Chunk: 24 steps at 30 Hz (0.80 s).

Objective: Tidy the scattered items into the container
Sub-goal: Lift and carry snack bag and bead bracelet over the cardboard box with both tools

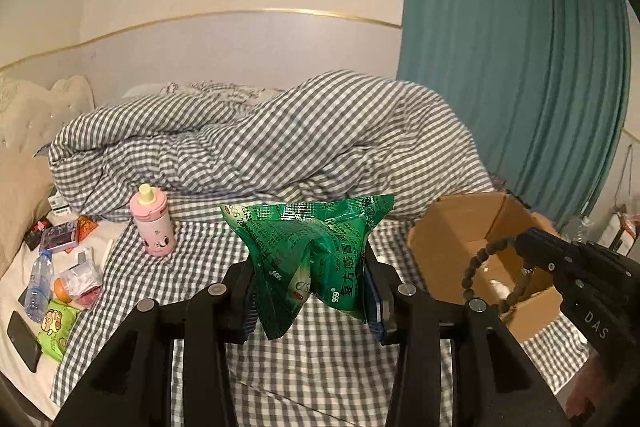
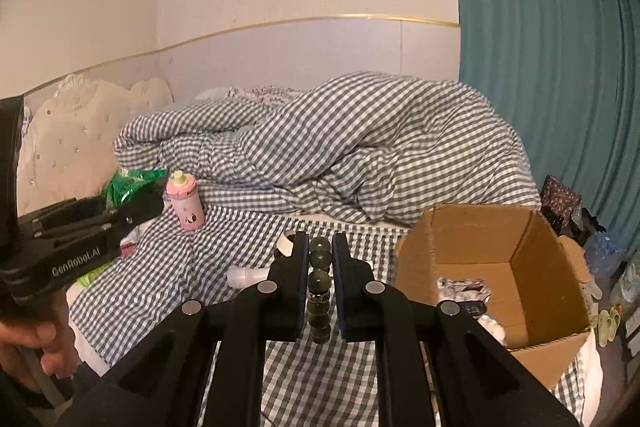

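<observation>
My left gripper (image 1: 310,267) is shut on a crumpled green medicine packet (image 1: 308,259), held up above the checked bedsheet. My right gripper (image 2: 321,241) is shut on a string of dark green beads (image 2: 320,283), which hangs between its pads. In the left wrist view the right gripper (image 1: 520,241) holds the bead loop (image 1: 474,267) over the open cardboard box (image 1: 448,227). The box (image 2: 472,239) stands on the bed at the right with several small items inside. In the right wrist view the left gripper (image 2: 154,205) is at the far left with the green packet (image 2: 128,183).
A pink bottle (image 1: 154,223) stands on the sheet. Left of it lie a water bottle (image 1: 40,283), a phone (image 1: 22,339), snack packs (image 1: 56,327) and small boxes. A white tube (image 2: 248,275) and a tape roll (image 2: 286,241) lie mid-bed. A rumpled duvet (image 1: 260,139) fills the back; a teal curtain (image 1: 520,67) hangs at right.
</observation>
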Each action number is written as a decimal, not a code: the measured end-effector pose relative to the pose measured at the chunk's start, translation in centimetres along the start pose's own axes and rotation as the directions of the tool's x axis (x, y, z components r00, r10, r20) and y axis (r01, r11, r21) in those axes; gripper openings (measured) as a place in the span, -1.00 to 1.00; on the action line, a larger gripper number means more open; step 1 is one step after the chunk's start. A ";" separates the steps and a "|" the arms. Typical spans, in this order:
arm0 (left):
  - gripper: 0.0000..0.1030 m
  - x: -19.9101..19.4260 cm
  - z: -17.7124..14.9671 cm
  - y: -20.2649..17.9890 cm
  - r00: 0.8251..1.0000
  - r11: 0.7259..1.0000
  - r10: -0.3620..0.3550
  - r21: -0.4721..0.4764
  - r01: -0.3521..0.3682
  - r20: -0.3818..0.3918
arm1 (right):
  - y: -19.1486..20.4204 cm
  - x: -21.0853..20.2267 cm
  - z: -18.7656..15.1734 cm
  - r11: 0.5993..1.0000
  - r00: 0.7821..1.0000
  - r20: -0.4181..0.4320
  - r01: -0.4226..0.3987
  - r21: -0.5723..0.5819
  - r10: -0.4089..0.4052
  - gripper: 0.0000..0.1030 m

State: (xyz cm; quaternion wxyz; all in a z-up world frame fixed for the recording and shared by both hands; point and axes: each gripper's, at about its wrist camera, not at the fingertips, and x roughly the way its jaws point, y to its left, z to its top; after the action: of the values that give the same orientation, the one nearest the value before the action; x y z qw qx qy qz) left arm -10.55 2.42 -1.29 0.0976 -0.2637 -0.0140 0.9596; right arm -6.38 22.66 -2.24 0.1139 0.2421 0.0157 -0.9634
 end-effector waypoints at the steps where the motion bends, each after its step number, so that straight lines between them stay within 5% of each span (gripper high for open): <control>1: -0.17 -0.4 0.0 -0.5 1.000 1.000 -0.005 0.006 0.005 0.007 | -0.1 -0.5 0.0 1.000 1.000 0.007 0.003 0.001 -0.003 -0.79; 24: -0.17 -2.2 1.3 -10.7 0.988 0.983 -0.146 0.120 0.139 0.050 | -7.2 -7.2 0.2 0.989 0.987 0.074 0.135 0.063 -0.140 -0.79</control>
State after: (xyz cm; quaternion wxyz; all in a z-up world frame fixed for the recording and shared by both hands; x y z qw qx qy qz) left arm -7.40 12.56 1.82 0.1806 -0.2279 0.0200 0.9566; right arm -1.87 31.15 1.12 0.0408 0.2057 0.0001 -0.9778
